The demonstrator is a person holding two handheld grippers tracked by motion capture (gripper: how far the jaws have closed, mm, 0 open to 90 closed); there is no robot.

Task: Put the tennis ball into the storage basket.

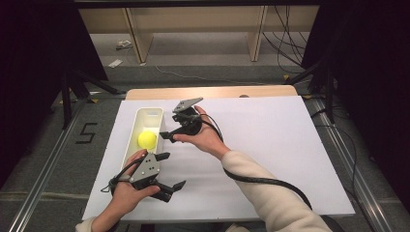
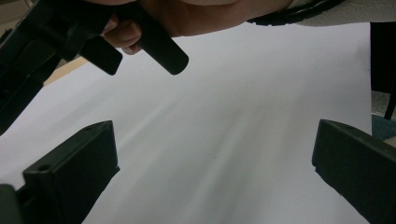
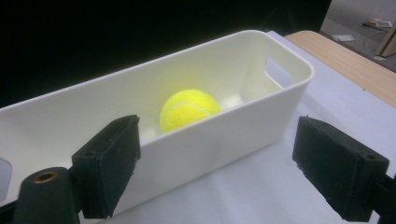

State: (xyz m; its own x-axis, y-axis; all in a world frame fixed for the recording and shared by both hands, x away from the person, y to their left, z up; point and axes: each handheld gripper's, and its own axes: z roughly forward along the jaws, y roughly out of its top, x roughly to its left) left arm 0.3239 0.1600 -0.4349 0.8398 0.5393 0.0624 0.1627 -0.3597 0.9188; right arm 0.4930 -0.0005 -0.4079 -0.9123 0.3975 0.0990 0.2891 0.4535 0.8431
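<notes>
A yellow tennis ball (image 1: pixel 147 139) lies inside a long white bin (image 1: pixel 133 126) at the left of the white sheet. My right gripper (image 1: pixel 169 126) hovers just right of the bin, open and empty, its jaws pointing at the bin's side. In the right gripper view the ball (image 3: pixel 189 108) rests near the middle of the bin (image 3: pixel 289 60), beyond my open right gripper (image 3: pixel 215 154). My left gripper (image 1: pixel 170 171) is near the front edge, open with nothing in it. In the left gripper view it (image 2: pixel 215 158) faces bare sheet, with the right gripper's fingers (image 2: pixel 161 44) at top left.
A white sheet (image 1: pixel 270 145) covers the wooden table (image 1: pixel 212 92). The right gripper's black cable (image 1: pixel 261 181) trails over the sleeve. Wooden shelving (image 1: pixel 193 29) and loose cables stand on the floor behind the table.
</notes>
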